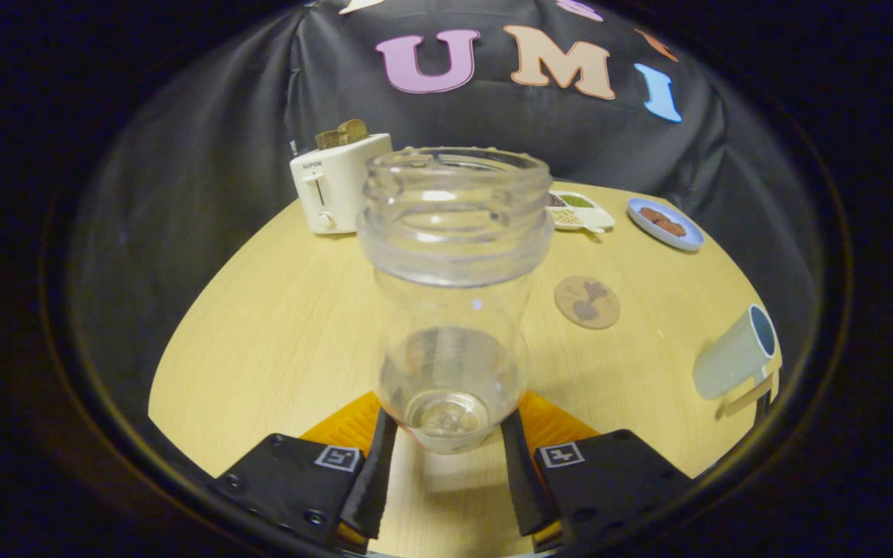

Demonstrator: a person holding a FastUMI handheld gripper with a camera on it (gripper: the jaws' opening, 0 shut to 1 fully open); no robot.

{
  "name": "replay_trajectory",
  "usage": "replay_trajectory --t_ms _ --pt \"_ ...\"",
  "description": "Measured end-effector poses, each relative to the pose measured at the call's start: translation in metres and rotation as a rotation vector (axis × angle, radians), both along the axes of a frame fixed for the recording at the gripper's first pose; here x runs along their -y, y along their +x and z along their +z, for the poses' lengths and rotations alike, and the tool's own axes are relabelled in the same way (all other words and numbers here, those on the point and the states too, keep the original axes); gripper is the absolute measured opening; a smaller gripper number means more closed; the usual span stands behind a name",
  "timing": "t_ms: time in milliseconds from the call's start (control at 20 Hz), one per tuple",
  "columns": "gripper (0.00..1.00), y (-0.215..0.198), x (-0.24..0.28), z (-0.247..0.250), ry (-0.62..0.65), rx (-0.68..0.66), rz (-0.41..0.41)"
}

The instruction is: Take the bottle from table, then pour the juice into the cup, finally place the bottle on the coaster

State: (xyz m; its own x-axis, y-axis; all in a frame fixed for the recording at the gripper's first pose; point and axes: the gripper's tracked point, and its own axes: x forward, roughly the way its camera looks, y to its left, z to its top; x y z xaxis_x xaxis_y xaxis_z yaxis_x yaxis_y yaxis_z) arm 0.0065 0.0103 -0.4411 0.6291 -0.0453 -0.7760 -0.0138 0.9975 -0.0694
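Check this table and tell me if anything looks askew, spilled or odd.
No spill or damage stands out. The bottle stands upright and uncapped between the gripper fingers, which press its base, a little liquid at its bottom. The cup appears tilted, likely lens distortion. The coaster lies flat and bare beyond the bottle.

Bottle (453, 310), uncapped, stands upright between the fingers (373, 484) of the gripper (450, 473), blocking the frame's centre. Bare table (276, 333) lies open at left. Toaster (338, 182) stands upper left; tray (580, 211) and plate (665, 224) upper right. Coaster (587, 302) lies flat right of centre, cup (733, 353) beyond it at far right.
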Motion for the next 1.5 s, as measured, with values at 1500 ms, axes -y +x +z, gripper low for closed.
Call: replay_trajectory --t_ms 1500 --pt "0.68 0.103 0.136 0.142 0.989 0.482 -0.678"
